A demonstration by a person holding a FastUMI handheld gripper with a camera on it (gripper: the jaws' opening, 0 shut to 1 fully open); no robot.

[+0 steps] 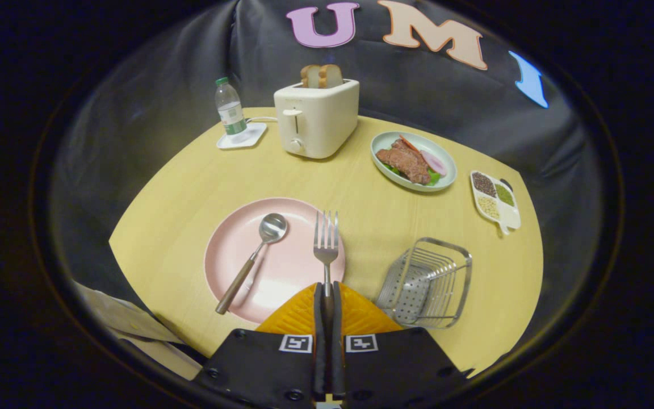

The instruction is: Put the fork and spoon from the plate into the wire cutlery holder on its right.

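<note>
So I'm holding the fork (326, 244) in my tongs (327, 301) right now, fingers squeezed nearly together on the handle, both pads pressing it. It's sticking straight out ahead toward 12 o'clock, tines up front, long axis in line with the fingers. The head is hanging over the 3 o'clock rim of the pink plate (230, 238); looks lifted to me, but I can't say for sure.

The spoon (253, 261) is lying on the plate, bowl pointing to about 1 o'clock, wooden handle trailing to 7 and poking past the rim.

The wire cutlery holder (426, 284) is sitting at roughly 3 o'clock from the plate on the table (191, 176). Next I'm guessing: swing right, tip the fork down, drop it in.
</note>
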